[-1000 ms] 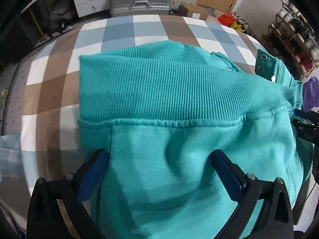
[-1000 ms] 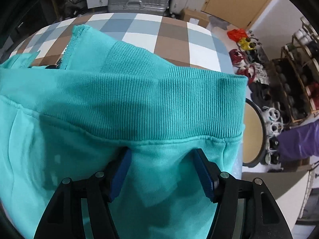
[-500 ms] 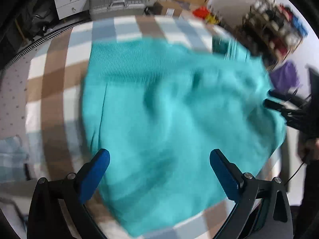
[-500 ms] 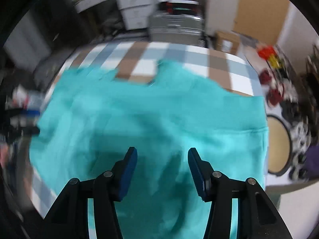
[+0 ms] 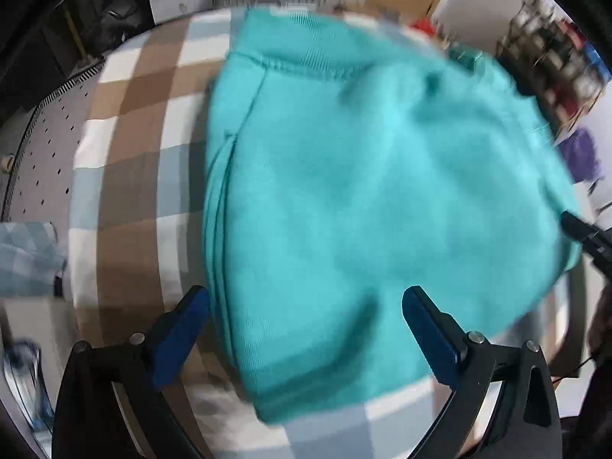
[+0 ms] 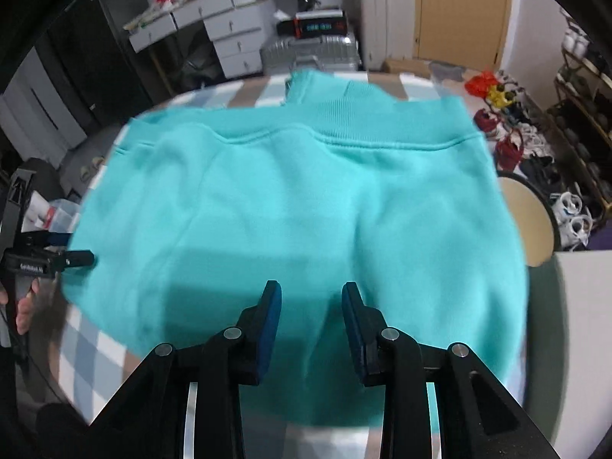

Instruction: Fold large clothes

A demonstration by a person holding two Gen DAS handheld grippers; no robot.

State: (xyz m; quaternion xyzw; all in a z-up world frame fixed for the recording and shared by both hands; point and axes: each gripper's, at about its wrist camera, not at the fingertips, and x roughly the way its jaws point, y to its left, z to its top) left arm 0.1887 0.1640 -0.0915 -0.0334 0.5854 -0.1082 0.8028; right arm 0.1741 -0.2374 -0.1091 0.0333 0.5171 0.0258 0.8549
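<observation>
A teal sweatshirt (image 5: 363, 191) lies folded on the checked table (image 5: 130, 145), its ribbed hem (image 6: 382, 122) at the far side. My left gripper (image 5: 306, 306) hovers open and wide above the garment's near edge, with nothing between its blue pads. In the right wrist view the same sweatshirt (image 6: 298, 206) fills the middle. My right gripper (image 6: 311, 298) hangs over its near part; its jaws are closing and hold no cloth. The left gripper (image 6: 76, 256) shows at the left edge there, held by a hand. The right gripper's tip (image 5: 581, 229) shows at the right edge of the left wrist view.
A silver suitcase (image 6: 310, 49) and white drawers (image 6: 229, 34) stand beyond the table's far edge. Shoe racks (image 6: 581, 122) and a round stool (image 6: 531, 210) are at the right. A clear box (image 6: 57, 214) sits at the left, off the table.
Both grippers have let go of the sweatshirt and drawn back and upward, so the whole folded garment now lies in view. The right gripper's jaws have narrowed.
</observation>
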